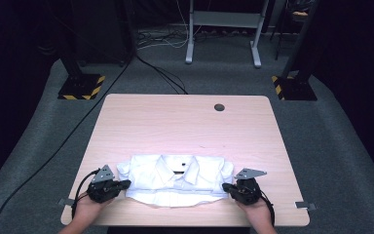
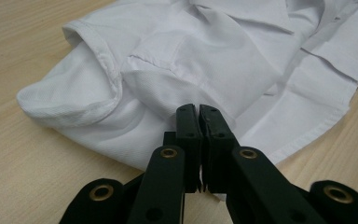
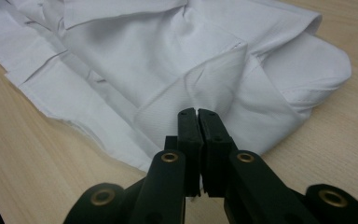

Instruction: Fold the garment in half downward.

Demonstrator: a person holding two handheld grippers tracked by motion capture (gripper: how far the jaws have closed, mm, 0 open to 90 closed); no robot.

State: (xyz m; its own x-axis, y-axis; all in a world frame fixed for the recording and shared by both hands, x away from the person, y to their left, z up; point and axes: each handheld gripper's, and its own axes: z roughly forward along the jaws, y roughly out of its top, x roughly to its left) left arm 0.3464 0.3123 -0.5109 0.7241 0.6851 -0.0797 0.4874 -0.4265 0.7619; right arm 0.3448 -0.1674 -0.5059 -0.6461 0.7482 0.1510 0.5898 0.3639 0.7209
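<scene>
Shirt point(image 1: 175, 178) lies folded on pale wooden table point(image 1: 185, 122), grey carpet point(image 1: 336, 141) around.

White woven cloth shirt point(image 2: 205, 60), matt, finely ribbed; pale wood-grain table point(image 1: 175, 122), smooth, faint sheen; matt black plastic jaws, brass-coloured rivets; grey carpet floor point(image 1: 350, 156), rough

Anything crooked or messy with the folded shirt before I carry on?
Nothing serious. The white shirt lies folded, collar up, on the table. Its near hem sticks out unevenly below the fold. The left hand-held gripper and right hand-held gripper sit shut at the shirt's two sides.
</scene>
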